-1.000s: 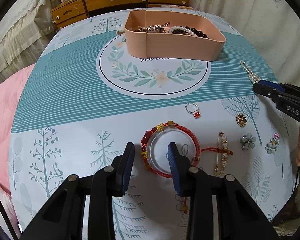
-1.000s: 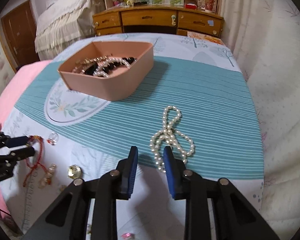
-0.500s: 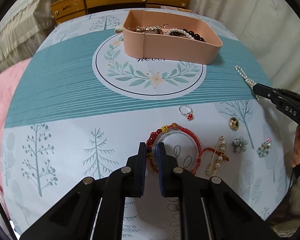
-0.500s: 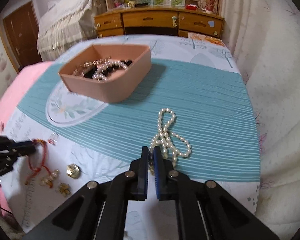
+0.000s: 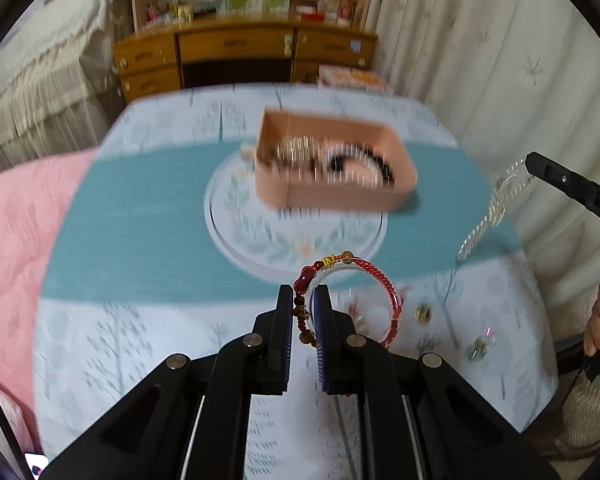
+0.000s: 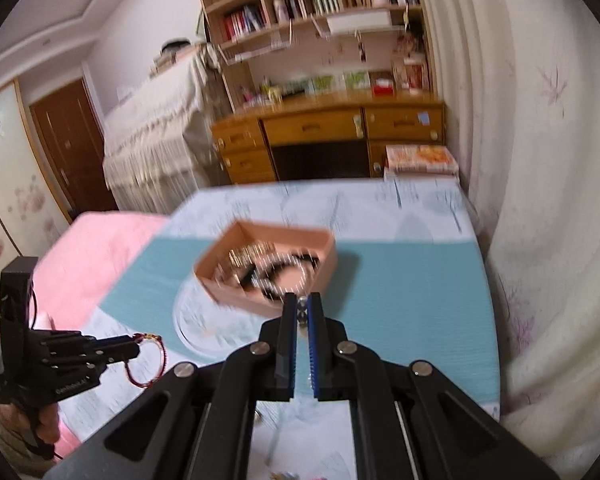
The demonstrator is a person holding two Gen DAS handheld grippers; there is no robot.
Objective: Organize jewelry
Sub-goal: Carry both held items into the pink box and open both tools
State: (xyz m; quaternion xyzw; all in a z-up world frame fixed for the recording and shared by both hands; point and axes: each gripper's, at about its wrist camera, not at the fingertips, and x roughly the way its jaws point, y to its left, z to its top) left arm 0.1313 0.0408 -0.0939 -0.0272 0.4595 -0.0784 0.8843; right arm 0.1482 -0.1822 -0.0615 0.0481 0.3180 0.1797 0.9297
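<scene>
Now my left gripper [image 5: 304, 312] clenched on red bracelet [image 5: 350, 300]; right gripper [image 6: 301, 312] pinching pearl strand [image 5: 488, 208], mostly blurred. Pink box [image 6: 268, 268] contents smeared, unreadable.

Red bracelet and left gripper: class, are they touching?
Touching. The left wrist view shows the left gripper with its fingers closed on the beaded side of the red bracelet, lifted off the tablecloth.

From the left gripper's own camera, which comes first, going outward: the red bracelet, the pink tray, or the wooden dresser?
1. Red bracelet, clamped in the left gripper.
2. Pink tray, mid-table on the teal band, just right of centre.
3. Wooden dresser, beyond the table, against the back wall.
</scene>
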